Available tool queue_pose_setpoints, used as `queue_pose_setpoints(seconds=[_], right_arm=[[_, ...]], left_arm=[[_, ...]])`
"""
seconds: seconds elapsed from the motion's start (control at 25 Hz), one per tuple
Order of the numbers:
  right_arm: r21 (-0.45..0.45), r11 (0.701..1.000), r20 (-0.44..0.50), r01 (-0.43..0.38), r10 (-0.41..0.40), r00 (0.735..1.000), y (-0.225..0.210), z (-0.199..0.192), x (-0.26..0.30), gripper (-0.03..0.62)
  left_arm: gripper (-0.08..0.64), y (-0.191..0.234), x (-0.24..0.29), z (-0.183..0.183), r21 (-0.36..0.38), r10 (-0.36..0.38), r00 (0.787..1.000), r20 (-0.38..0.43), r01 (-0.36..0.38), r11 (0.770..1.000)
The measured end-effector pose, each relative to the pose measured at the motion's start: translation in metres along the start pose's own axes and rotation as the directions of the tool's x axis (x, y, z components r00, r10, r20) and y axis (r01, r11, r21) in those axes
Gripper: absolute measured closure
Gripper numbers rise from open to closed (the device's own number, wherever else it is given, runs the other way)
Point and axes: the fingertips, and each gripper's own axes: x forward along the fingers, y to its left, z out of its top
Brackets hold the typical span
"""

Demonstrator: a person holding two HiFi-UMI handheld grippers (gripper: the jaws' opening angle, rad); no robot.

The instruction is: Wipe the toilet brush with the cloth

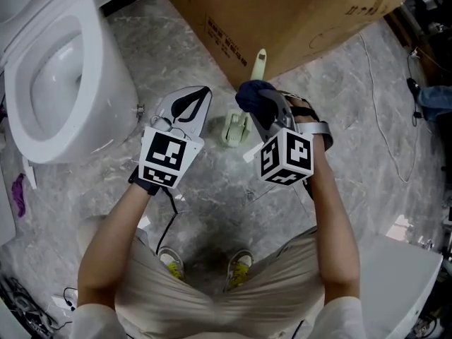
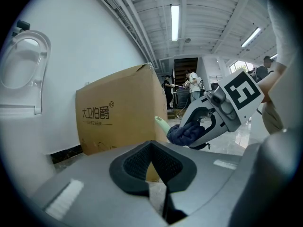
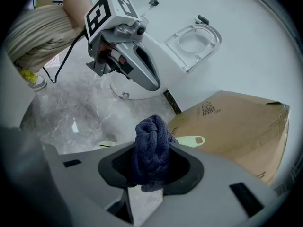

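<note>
A pale green toilet brush stands in its holder (image 1: 236, 128) on the floor, its handle (image 1: 259, 65) leaning against the cardboard box. My right gripper (image 1: 265, 106) is shut on a bunched dark blue cloth (image 1: 253, 94) just right of the brush, above the holder. In the right gripper view the cloth (image 3: 151, 148) fills the jaws and the brush handle (image 3: 190, 140) lies just beyond it. My left gripper (image 1: 200, 96) hovers left of the brush, shut with nothing in it. In the left gripper view its pads (image 2: 135, 167) meet, and the cloth (image 2: 187, 132) and handle (image 2: 162, 124) show ahead.
A white toilet (image 1: 60, 69) stands at the left, close to my left gripper. A big cardboard box (image 1: 282, 13) blocks the far side behind the brush. A cable (image 1: 381, 126) trails over the grey marble floor at the right. The person's shoes (image 1: 240, 265) are below.
</note>
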Motion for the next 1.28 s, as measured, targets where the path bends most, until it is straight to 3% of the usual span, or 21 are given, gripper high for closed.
queue_pose_setpoints(seconds=[1.28], right_arm=[[-0.044, 0.982, -0.014, -0.184, 0.183, 0.983, 0.064, -0.009, 0.023, 0.449]], left_arm=[[0.560, -0.002, 0.004, -0.007, -0.001, -0.009, 1.000, -0.017, 0.009, 1.000]])
